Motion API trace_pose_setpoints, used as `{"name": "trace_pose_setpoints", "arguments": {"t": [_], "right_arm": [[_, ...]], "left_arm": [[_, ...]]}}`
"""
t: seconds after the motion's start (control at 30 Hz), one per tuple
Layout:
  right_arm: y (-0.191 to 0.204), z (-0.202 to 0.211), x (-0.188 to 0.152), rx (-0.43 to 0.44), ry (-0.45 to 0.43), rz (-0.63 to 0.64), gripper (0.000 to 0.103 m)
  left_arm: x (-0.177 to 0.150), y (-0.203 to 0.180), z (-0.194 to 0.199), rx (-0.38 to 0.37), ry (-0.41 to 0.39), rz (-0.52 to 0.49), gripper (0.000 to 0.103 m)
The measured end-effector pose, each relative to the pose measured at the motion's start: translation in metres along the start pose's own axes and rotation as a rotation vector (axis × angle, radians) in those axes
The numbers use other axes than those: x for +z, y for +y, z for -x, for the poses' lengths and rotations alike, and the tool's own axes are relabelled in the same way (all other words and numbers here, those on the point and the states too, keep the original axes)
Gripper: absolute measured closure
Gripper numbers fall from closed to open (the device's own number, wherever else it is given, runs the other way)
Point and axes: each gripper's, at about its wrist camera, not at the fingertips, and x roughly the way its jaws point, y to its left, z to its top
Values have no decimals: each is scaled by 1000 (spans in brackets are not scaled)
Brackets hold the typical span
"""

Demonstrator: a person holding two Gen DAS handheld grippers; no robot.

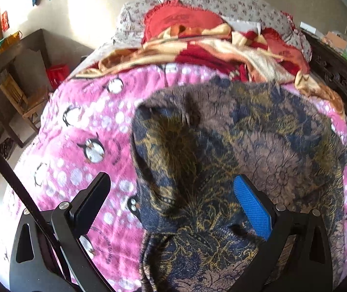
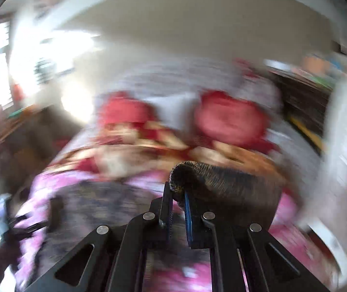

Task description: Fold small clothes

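Plainly, the right gripper (image 2: 178, 194) has its jaws drawn nearly together on a fold of the patterned garment (image 2: 222, 185) — the dark knit edge bulges up over the fingertips and is pinched between the black finger and the blue pad. That view is heavily smeared, so little else there can be read. From the left wrist, the left gripper (image 1: 173, 194) stands wide open, its black finger (image 1: 93, 202) over the pink penguin blanket (image 1: 81, 126) and its blue-padded finger (image 1: 251, 206) over the garment (image 1: 258, 133); nothing is clamped between them. The garment — navy and brown with gold floral tracery — lies spread across the blanket on the bed, its upper left part lifted into a hollow fold. A red and cream blanket (image 1: 222, 51) is heaped beyond it.
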Motion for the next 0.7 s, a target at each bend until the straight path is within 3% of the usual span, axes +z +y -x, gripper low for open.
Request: {"name": "trace_pose_setpoints", "arguments": {"t": [0.07, 0.13, 0.33, 0.43, 0.5, 0.57, 0.6, 0.7], "right_arm": [[50, -9, 18, 158, 17, 94, 95], [98, -25, 27, 262, 44, 161, 95], [215, -108, 10, 455, 136, 175, 95], [254, -158, -21, 480, 253, 204, 94], [264, -181, -40, 427, 340, 236, 94], [257, -179, -49, 384, 338, 269, 94], [246, -175, -49, 371, 331, 267, 91], [198, -156, -51, 313, 294, 210, 65]], "left_arm": [[5, 6, 9, 0, -25, 5, 1], [7, 10, 15, 3, -43, 7, 1], [6, 24, 21, 5, -59, 22, 1], [2, 29, 13, 18, -35, 36, 1], [-1, 31, 9, 16, -17, 40, 1], [-3, 30, 8, 5, -23, 29, 1], [-3, 28, 8, 2, -32, 14, 1], [-2, 21, 1, -11, -35, -4, 1]]}}
